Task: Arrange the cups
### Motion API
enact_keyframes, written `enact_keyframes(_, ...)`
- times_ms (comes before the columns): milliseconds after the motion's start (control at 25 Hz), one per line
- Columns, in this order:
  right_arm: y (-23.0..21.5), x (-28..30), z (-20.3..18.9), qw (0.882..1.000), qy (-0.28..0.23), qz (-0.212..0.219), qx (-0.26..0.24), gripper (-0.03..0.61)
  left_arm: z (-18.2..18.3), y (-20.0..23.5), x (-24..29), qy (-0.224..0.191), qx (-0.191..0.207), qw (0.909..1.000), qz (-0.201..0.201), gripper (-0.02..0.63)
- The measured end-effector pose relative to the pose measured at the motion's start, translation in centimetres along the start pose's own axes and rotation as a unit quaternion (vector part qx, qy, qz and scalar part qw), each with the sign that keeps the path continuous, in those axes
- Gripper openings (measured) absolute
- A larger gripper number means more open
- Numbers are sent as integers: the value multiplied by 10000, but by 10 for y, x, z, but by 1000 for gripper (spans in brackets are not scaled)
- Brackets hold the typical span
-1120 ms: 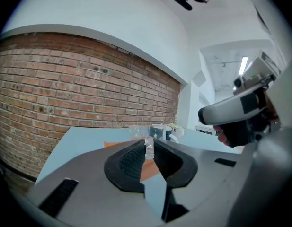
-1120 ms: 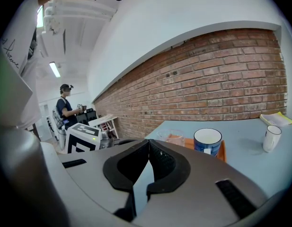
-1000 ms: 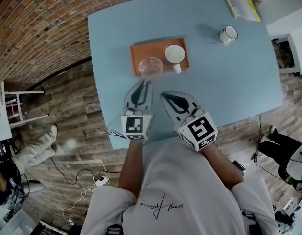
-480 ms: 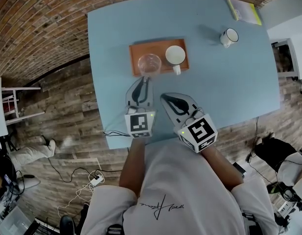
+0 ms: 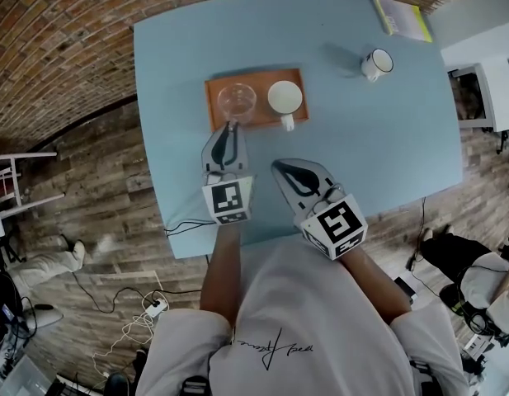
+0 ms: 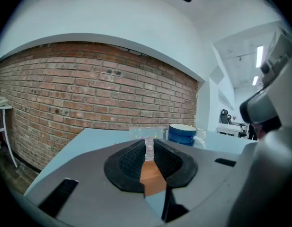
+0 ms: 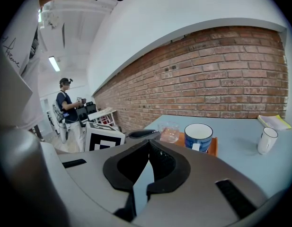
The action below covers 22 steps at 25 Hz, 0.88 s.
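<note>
Clear round glass (image 5: 236,102) on orange tray (image 5: 261,116), left gripper (image 5: 230,128) fingers narrowly parted, right gripper (image 5: 276,166) fingers pressed together

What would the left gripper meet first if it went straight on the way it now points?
Most likely the clear glass cup on the orange tray: it stands directly ahead of the left gripper. How close it is, I cannot judge.

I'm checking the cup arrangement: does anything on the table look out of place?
The white mug stands alone near the table's far right corner, by the book, away from the orange tray holding the glass and blue mug. Nothing looks spilled or tipped.
</note>
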State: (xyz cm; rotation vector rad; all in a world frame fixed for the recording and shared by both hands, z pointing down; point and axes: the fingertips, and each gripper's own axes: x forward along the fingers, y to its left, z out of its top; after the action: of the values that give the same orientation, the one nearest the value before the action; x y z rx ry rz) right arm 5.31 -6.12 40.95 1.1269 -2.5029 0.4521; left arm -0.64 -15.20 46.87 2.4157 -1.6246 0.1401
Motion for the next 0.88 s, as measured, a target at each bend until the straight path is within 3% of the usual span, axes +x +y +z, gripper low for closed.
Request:
enact_keyframes(680, -13, -4, -12, 9997, 241, -51, 29, 21, -23, -1, 17, 109, 501, 9978, 420, 54)
enact_keyframes(880, -11, -5, -16, 9996, 283, -36, 43, 21, -26, -1, 15, 125, 450, 9971, 593, 55)
